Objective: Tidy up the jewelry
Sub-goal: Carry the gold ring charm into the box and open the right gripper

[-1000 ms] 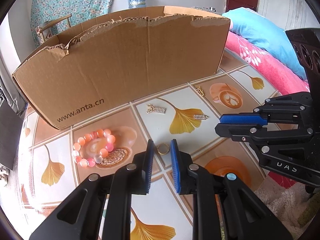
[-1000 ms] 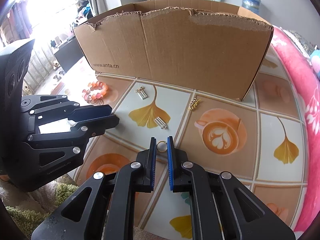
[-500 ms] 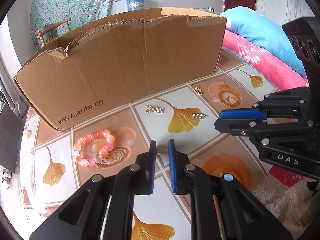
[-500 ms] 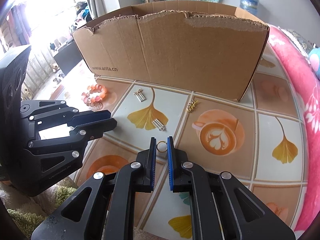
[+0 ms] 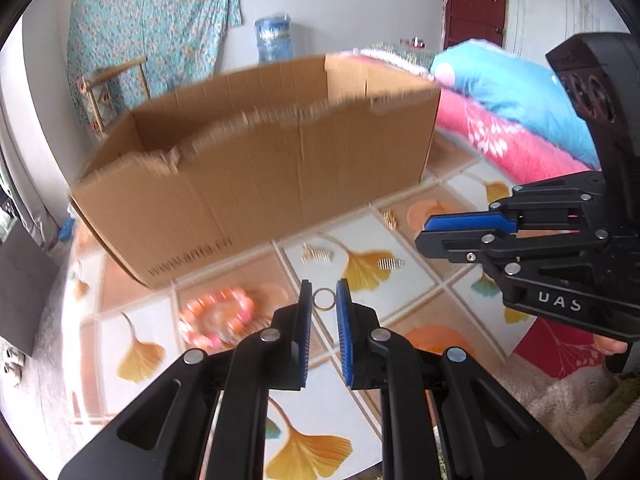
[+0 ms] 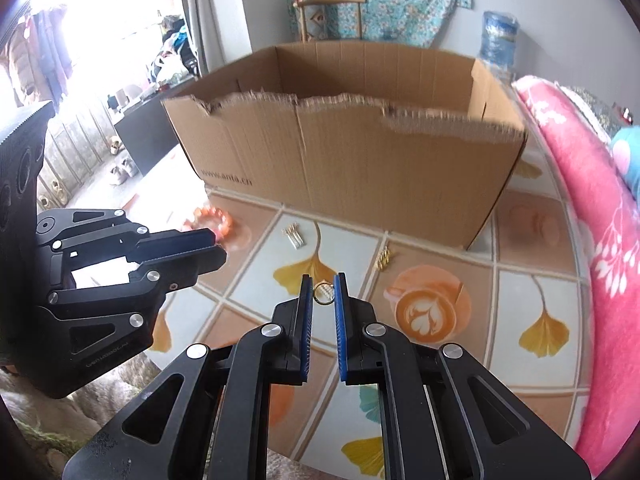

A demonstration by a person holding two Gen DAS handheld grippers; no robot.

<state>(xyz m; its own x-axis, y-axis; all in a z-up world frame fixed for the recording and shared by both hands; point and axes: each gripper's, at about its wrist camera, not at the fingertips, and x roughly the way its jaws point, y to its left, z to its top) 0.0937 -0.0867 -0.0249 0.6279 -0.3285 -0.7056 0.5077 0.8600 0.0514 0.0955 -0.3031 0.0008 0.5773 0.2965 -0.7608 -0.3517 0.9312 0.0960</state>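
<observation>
While we are holding a small ring in each hand-held gripper, the main risk is losing one before it reaches the cardboard box. Our left hand-held gripper is pinching a pale ring between the tips of its blue pads, and our right hand-held gripper is pinching a gold ring the same way, right at the very ends of the pads. Both rings are hanging above the tiled bench, short of the box's torn near wall. Because each grip is catching only the rim of a thin, hard hoop, we are judging that a jolt or a twist could flick a ring out, and it would likely roll off the bench onto the rug. Clipping the box's ragged edge on the way over could do the same. We are also keeping the grippers apart, since they are working close together. The bead bracelet and the small gold charms are lying loose on the bench.
</observation>
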